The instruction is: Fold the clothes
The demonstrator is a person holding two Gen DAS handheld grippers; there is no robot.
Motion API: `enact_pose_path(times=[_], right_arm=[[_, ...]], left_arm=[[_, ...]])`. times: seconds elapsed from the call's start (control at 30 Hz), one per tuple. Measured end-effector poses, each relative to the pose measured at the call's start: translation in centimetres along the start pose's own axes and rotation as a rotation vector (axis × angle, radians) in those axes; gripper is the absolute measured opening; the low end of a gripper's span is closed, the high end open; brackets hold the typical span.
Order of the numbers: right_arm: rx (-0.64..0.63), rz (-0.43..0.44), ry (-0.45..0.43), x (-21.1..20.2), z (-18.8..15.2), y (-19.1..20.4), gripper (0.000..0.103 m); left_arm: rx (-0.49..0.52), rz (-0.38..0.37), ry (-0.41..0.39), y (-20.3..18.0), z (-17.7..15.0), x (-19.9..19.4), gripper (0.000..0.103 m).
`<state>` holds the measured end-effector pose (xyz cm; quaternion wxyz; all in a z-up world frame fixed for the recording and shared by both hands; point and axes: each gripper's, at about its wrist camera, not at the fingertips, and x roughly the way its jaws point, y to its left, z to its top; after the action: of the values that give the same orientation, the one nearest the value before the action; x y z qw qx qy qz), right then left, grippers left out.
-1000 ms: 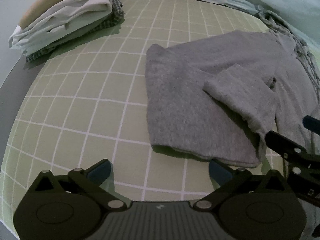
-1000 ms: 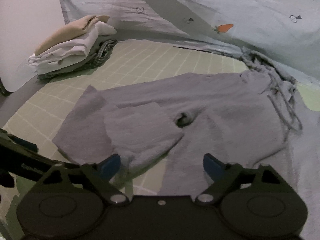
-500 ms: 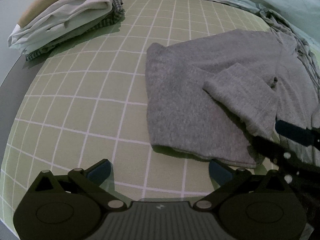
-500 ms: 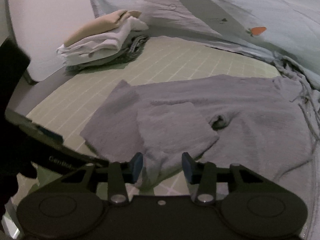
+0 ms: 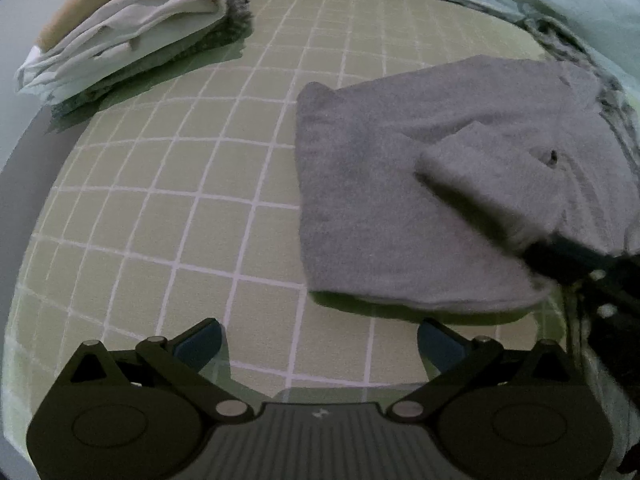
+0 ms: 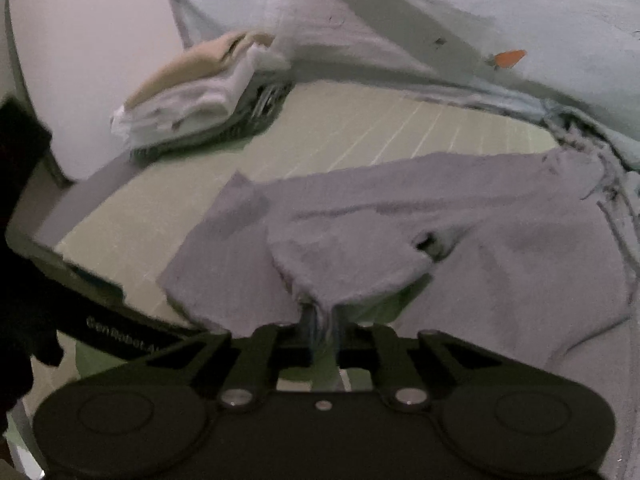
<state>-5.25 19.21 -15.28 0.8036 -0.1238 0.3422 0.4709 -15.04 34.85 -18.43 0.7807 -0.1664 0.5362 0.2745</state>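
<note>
Grey knit: a sweater is spread on the green checked mat, toward the mat's right edge and near edge; one sleeve is laid back over the body
Stack at the far left corner: folded clothes are piled there, well apart from the sweater
Left gripper: its jaws stand wide with nothing between them; it hovers over bare mat just short of the sweater's near hem, pointed steeply down
Right gripper: its jaws have just been closing and are now pinched on the sleeve's cuff edge, with cloth bunched between the pads; it is tilted down at a moderate slant; in the left wrist view it enters from the right edge
Step judged in hand: the sleeve is being taken for folding across the body
Advice for the step: only the sleeve layer should be lifted, not the body beneath; it should be drawn flat and straight; the hem could be pinned by the free gripper
</note>
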Motion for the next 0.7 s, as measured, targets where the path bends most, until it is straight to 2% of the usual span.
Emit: enact_pose_path(times=[0.17, 0.3, 0.43, 0.53, 0.6, 0.7], right_arm=[[0.028, -0.033, -0.104, -3.0, 1.4, -2.5, 0.008], [0.037, -0.096, -0.206, -6.6, 2.5, -5.4, 0.008], [0.098, -0.186, -0.307, -11.3, 2.9, -9.7, 0.008], [0.142, -0.265, -0.338, -14.4, 2.0, -13.2, 0.008], [0.160, -0.353, -0.332, -15.8, 0.5, -15.7, 0.008], [0.234, -0.481, -0.237, -16.3, -2.6, -19.9, 0.009]], left_arm=[[-0.049, 0.042, -0.091, -1.3, 0.4, -2.6, 0.103], [-0.070, 0.032, -0.149, -3.5, 0.4, -4.6, 0.103], [-0.055, 0.013, -0.150, -6.9, -0.8, -5.5, 0.103], [-0.074, -0.011, -0.117, -9.0, -2.1, -5.6, 0.103], [-0.088, -0.013, -0.102, -10.1, -2.9, -5.5, 0.103], [-0.118, -0.003, -0.070, -11.1, -4.0, -5.2, 0.103]])
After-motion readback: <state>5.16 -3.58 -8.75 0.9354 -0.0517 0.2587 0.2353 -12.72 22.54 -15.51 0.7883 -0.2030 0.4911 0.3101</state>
